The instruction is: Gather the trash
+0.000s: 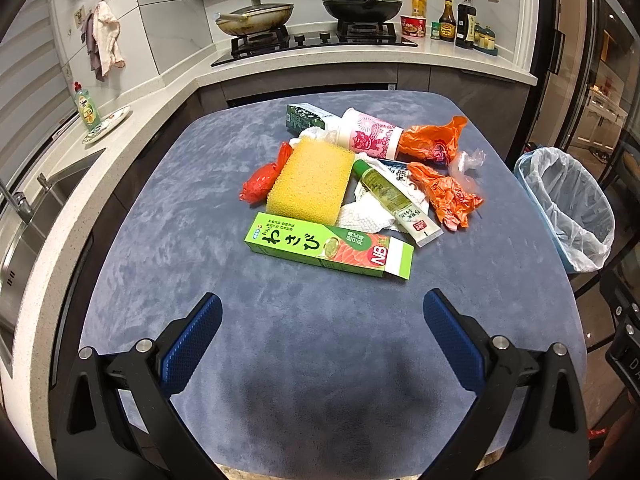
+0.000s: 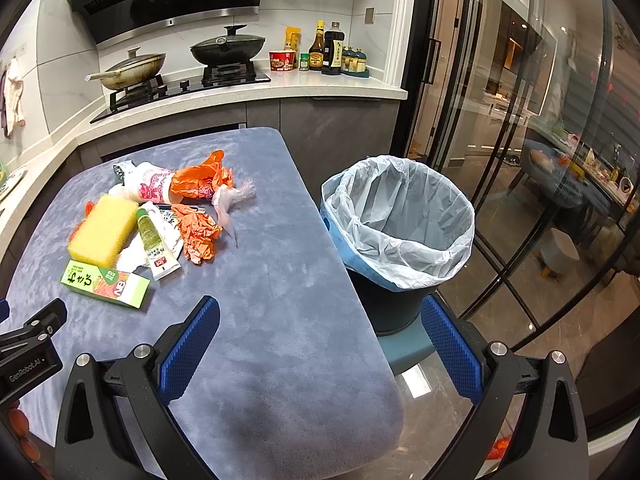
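Both claws stand wide and empty: the left gripper (image 1: 322,312) hangs over bare blue-grey velvety table cover (image 1: 168,248), and the right gripper (image 2: 320,320) straddles the table's right edge with one blue pad over the cloth and the other out past it, near the bin.

In the left wrist view the trash sits in one heap at 12 o'clock from the left gripper, well apart from it. Nearest is the long green cardboard wasabi box (image 1: 330,249), lying flat. Behind it sit the yellow porous sponge block (image 1: 310,181), a green-and-white squeeze tube (image 1: 394,196) resting on crumpled white paper towel (image 1: 362,218), two crumpled orange plastic bags (image 1: 444,194), a small red plastic wad (image 1: 262,184) and a tipped pink-and-white paper cup (image 1: 370,134). A dark green carton behind the cup is mostly hidden, so I cannot say what it is.

The blue-rimmed waste bin with a pale plastic liner (image 2: 400,220) stands off the table at about 1 o'clock from the right gripper, mouth open and seemingly empty.

Nothing looks collected yet, so the step in hand is probably the first pick. The box suits the left claw:

- Come down across its narrow width, not its length.
- Close just enough to grip; thin card should crush easily.
- Lift clear before swinging towards the bin, so the paper towel is not dragged along.

The right gripper, closer to the bin, would serve better for the orange bags.
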A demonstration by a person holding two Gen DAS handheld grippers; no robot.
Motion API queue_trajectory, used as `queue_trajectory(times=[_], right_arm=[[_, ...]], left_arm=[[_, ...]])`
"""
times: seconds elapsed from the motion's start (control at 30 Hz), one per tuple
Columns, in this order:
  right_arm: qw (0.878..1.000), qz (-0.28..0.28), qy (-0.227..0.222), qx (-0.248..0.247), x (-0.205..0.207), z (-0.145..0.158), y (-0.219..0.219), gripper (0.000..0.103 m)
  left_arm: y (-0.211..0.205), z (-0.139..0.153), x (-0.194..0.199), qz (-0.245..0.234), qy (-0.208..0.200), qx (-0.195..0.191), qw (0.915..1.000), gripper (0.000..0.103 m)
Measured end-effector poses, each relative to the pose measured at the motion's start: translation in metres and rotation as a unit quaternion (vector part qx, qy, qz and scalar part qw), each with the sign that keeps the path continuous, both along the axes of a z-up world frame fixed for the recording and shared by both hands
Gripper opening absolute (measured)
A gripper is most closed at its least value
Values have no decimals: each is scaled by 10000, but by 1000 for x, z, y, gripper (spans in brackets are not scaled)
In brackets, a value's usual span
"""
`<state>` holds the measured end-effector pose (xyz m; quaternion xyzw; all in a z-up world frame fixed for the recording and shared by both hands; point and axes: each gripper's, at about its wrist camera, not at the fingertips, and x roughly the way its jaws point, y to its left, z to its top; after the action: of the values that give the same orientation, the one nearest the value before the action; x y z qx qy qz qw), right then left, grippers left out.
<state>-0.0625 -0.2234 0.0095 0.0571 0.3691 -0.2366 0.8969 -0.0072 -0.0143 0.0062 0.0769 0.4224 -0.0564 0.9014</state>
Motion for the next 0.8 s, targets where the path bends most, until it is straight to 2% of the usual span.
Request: queue_trajectory(times=[0.4,0.8], right_arm=[[9994,318,117,123,28,-11,16,96],[9966,799,173,88,88,-27,46,96]], left_arm=[[28,-13,26,440,77,-192,9988,96],[41,-35,68,669,281,-188,9972,96]])
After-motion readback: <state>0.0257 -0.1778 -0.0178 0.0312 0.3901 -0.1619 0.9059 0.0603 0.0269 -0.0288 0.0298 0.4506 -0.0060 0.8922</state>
